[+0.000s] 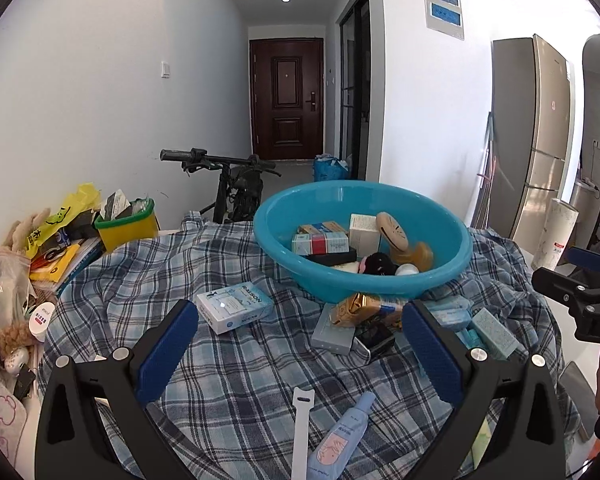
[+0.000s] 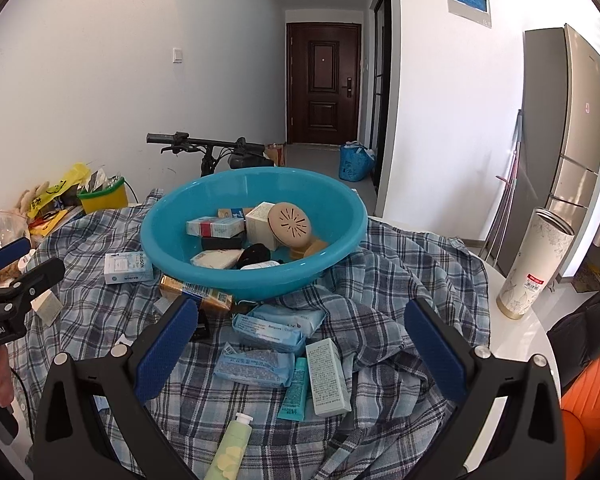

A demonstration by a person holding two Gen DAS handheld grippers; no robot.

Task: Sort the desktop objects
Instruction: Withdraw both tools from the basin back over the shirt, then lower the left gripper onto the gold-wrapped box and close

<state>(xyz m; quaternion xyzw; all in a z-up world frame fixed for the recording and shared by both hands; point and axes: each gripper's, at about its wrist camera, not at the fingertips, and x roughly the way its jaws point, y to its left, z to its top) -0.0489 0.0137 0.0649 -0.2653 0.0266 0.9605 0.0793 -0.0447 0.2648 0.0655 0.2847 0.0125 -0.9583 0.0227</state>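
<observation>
A blue plastic basin (image 1: pixel 440 276) stands on a plaid cloth (image 1: pixel 236 364) and holds several boxes, a round beige disc and small items; it also shows in the right wrist view (image 2: pixel 172 256). My left gripper (image 1: pixel 300 344) is open and empty, above the cloth in front of the basin. A white RAISON box (image 1: pixel 236 307) lies ahead left of it, a gold packet (image 1: pixel 356 309) and a blue tube (image 1: pixel 342 436) nearby. My right gripper (image 2: pixel 300 340) is open and empty above blue tissue packs (image 2: pixel 268 332), a pale green box (image 2: pixel 326 378) and a green tube (image 2: pixel 230 446).
A clutter pile with a yellow bin (image 1: pixel 128 224) and plush toys sits at the table's left. A white cylinder (image 2: pixel 534 264) stands on the bare table at right. A bicycle (image 1: pixel 228 184) and a hallway lie behind. A white strap (image 1: pixel 301 432) lies on the cloth.
</observation>
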